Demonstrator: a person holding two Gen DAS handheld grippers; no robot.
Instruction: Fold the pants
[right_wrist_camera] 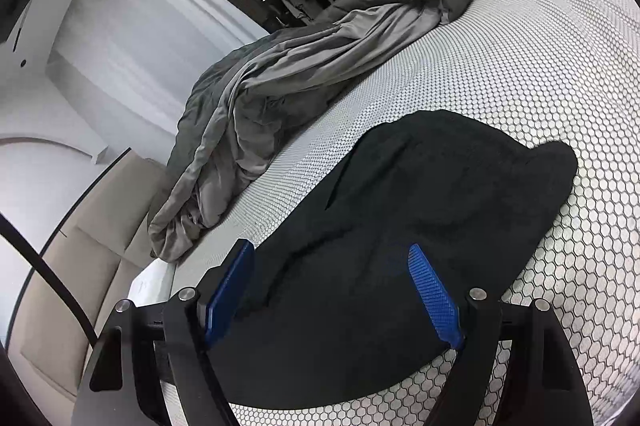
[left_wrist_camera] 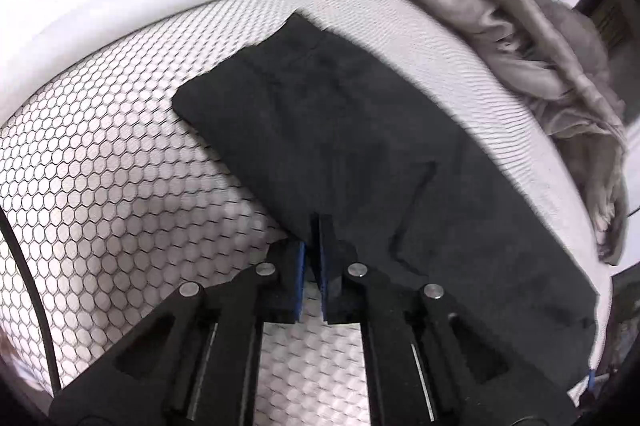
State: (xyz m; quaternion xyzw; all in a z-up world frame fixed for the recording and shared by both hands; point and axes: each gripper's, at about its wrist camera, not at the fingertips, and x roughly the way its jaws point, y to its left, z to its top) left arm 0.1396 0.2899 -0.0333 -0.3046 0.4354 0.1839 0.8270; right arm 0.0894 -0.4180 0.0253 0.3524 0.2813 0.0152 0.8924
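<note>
The black pants (left_wrist_camera: 360, 154) lie flat on the honeycomb-patterned bed (left_wrist_camera: 100, 186), soft and limp, best pinched at an edge, where the left gripper (left_wrist_camera: 314, 226) has closed, seemingly on the hem, while the right gripper (right_wrist_camera: 332, 254) hovers wide open, empty.

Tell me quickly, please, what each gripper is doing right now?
Left gripper: shut on the edge of the black pants.
Right gripper: open, over the pants, gripping nothing.
</note>
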